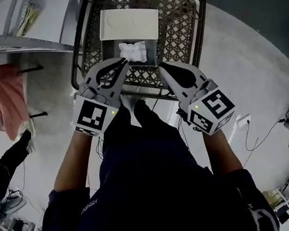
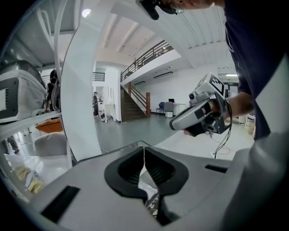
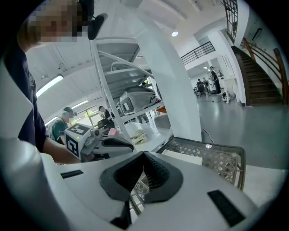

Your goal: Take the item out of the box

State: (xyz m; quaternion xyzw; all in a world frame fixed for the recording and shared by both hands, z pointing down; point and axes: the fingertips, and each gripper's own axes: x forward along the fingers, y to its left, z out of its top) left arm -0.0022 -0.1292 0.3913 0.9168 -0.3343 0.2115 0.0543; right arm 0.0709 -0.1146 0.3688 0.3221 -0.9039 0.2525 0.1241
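Task judged barely begun. Crumpled white item (image 1: 133,49) lies inside the mesh box (image 1: 199,4), with a flat white sheet (image 1: 128,23) at its 12 o'clock. Left hand-held gripper (image 1: 123,62) is pinched together and empty, tips just at the item's 7 o'clock, contact unclear. Right hand-held gripper (image 1: 162,68) is likewise closed on nothing, at 5 o'clock. Remaining: open, grasp, lift out

Dark metal lattice basket (image 1: 183,19), crumpled white cloth (image 1: 133,50)
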